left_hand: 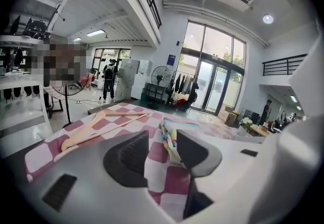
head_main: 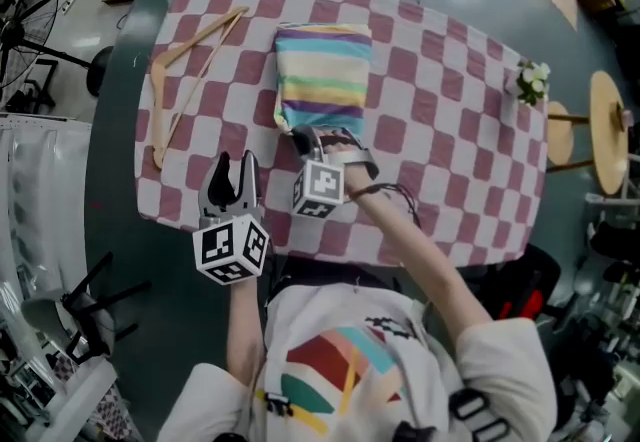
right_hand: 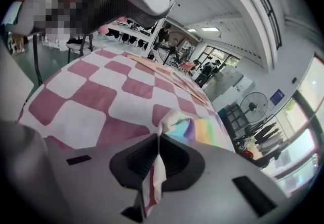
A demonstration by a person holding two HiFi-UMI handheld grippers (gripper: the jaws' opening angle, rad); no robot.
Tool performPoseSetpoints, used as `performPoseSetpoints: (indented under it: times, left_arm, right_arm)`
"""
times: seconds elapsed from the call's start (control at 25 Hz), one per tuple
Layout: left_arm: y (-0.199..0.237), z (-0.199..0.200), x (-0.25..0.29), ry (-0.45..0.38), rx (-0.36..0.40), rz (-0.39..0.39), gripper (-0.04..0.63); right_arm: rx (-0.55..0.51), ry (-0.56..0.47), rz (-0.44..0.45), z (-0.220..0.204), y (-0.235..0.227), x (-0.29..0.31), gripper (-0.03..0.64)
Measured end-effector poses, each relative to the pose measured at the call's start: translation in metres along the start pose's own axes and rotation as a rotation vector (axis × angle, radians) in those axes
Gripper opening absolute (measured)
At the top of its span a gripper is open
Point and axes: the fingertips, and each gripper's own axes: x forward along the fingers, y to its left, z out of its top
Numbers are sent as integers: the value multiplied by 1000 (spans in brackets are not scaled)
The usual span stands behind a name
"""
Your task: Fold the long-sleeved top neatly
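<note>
The long-sleeved top [head_main: 322, 75], striped in yellow, teal, white and purple, lies folded into a compact rectangle on the pink-and-white checked tablecloth [head_main: 440, 130]. My right gripper [head_main: 306, 141] is at the top's near edge, shut on a pinch of its fabric; in the right gripper view, the cloth [right_hand: 158, 167] runs up between the closed jaws of the right gripper [right_hand: 158, 153] to the striped top [right_hand: 202, 132]. My left gripper [head_main: 236, 162] hovers to the left of the top, open and holding nothing. In the left gripper view, the top [left_hand: 174, 134] lies just beyond the left gripper [left_hand: 162, 151].
A wooden hanger [head_main: 185, 65] lies on the table's left part, also seen in the left gripper view as the hanger [left_hand: 96, 125]. A small bunch of flowers [head_main: 530, 82] stands at the right edge. A round wooden stool [head_main: 607, 130] is beside the table.
</note>
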Motion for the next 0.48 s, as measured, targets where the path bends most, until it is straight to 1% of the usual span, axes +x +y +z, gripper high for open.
performPoseSetpoints:
  times: [0.12,0.28,0.4,0.48]
  left_arm:
    - [-3,2,-5,-9,5,-5,166]
    - [-4,5,-10,-26,13,-11,166]
    - [-4,8,-15,-42,18,-13,166]
    - [-5,12,-19,-56,25,-19,166]
  right_arm:
    - [-3,-23,4,9,2,-4,15]
    - [16,-51,41,19,8,-13,15]
    - [31,-112,82,33,15,-25,15]
    - [58,-156,85,45,14,-35,15]
